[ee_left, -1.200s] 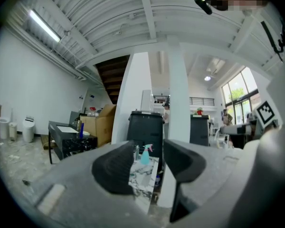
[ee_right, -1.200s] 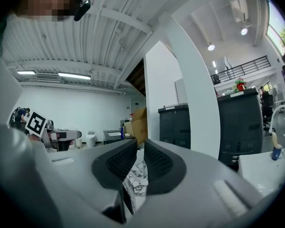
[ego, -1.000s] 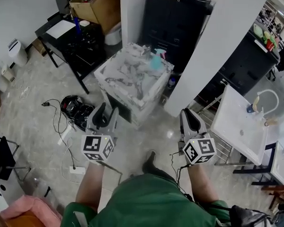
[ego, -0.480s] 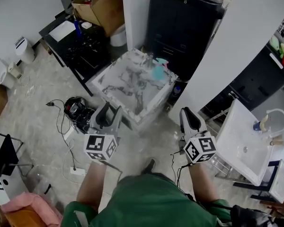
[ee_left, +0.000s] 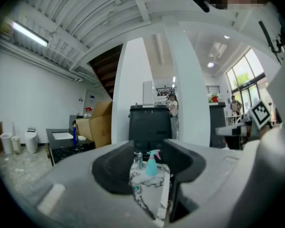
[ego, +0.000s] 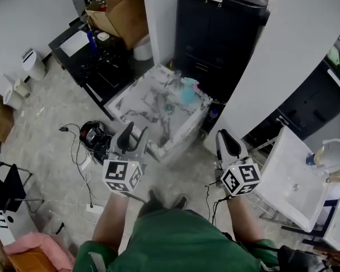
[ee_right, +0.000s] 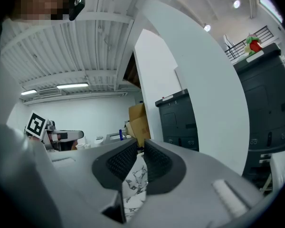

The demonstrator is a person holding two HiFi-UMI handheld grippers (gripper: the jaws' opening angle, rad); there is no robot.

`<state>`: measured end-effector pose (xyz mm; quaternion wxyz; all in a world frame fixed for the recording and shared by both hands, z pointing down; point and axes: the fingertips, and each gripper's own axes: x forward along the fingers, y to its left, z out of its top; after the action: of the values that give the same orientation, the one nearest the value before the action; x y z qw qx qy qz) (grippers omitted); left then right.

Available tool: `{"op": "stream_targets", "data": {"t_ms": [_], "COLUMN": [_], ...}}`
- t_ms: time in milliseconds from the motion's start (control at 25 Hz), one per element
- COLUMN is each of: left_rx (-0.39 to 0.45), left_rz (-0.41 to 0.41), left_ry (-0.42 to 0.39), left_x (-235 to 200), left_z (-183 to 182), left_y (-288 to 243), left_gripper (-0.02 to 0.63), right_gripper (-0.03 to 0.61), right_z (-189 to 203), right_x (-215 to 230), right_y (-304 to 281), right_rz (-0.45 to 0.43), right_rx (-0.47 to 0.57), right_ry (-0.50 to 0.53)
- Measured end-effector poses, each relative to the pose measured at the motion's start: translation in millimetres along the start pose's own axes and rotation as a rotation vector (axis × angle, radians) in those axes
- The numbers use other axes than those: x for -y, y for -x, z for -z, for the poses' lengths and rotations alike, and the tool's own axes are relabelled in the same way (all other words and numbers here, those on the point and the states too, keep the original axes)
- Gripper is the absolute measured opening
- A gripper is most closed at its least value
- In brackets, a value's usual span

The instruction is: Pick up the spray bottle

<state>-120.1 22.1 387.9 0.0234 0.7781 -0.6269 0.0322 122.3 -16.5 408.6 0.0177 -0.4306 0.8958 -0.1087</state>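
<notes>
I am holding the left gripper with fingers spread and empty, and the right gripper with fingers almost pressed together. The bottle is standing near the table's far right corner.

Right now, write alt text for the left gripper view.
The left gripper, its fingers open and empty, frames a teal spray bottle standing ahead on a marble-patterned table. A black cabinet stands behind it.
</notes>
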Motion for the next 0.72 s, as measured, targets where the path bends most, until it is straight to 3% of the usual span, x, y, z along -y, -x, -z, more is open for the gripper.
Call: {"op": "stream_targets", "data": {"t_ms": [400, 720], "left_rx": [-0.005, -0.01], "left_rz": [0.066, 0.208], "left_ry": [-0.001, 0.015], "left_x": [-15.5, -46.0], "left_z": [5.4, 13.0], "left_y": [-54.8, -143.2], "left_gripper": [0.195, 0.196], "right_gripper": [0.044, 0.044], "right_z": [1.6, -4.5], "right_x": [23.7, 38.4], "right_y": [-28.0, -78.2], "right_rz": [0.068, 0.193], "right_rx": [-0.002, -0.014], "right_ry": [-0.007, 0.016]}}
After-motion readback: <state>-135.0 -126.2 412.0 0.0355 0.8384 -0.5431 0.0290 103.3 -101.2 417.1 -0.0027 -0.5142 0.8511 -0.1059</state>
